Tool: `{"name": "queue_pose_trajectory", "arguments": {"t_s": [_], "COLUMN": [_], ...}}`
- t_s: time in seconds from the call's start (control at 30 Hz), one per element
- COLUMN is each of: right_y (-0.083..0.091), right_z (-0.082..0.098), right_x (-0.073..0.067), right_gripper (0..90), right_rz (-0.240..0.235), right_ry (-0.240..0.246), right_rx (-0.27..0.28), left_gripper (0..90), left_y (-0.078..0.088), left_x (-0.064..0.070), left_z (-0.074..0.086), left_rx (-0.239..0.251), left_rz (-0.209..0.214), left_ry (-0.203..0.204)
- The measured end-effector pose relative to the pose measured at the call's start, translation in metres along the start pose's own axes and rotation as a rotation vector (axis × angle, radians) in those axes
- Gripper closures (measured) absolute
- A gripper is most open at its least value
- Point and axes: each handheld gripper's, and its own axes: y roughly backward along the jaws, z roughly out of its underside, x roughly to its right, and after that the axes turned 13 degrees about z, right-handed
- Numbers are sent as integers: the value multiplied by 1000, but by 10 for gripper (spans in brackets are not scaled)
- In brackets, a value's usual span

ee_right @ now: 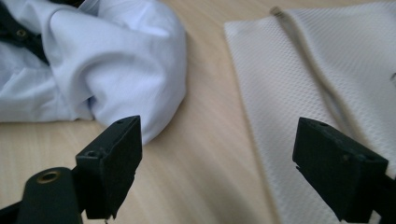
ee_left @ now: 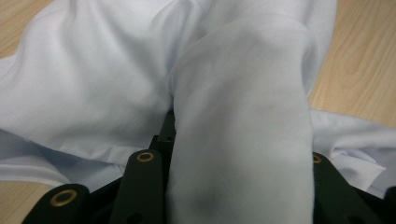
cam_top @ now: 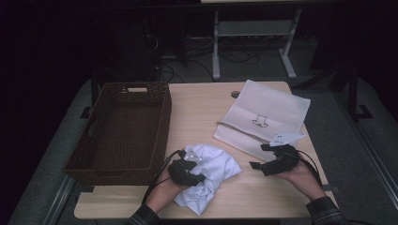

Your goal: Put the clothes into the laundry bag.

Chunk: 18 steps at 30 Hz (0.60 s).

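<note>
While left tongs [cam_top: 199,178] pinch the white shirt [cam_top: 213,166], right tongs [cam_top: 257,155] hover spread over the wooden table [cam_top: 197,112].

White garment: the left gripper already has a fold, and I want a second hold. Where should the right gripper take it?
Probably the rounded bulge of the white garment nearest the open right gripper, approached low from the laundry bag side; that fold stands proud of the table.

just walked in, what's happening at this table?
A person is working with a claw in each hand. The left claw is shut on a fold of the crumpled white shirt lying at the table's front edge; the fabric bulges up between its jaws. The right claw is open and holds nothing, hovering between the shirt and the flat white zip bag. A brown wicker basket stands to the left with nothing visible inside.
</note>
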Motion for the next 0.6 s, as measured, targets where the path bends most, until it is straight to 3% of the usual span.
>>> {"name": "queue_pose_trajectory", "arguments": {"t_s": [0.33,0.6], "right_y": [-4,-16], "right_z": [-15,-24], "right_x": [25,43], "right_gripper": [216,269], "right_rz": [43,82], "right_ry": [-22,-28], "right_rx": [34,47], "left_gripper": [606,608], "left_y": [0,0], "left_x": [-1,-2], "left_z": [0,0], "left_rx": [-5,-6], "left_rz": [6,11], "left_ry": [0,2]}}
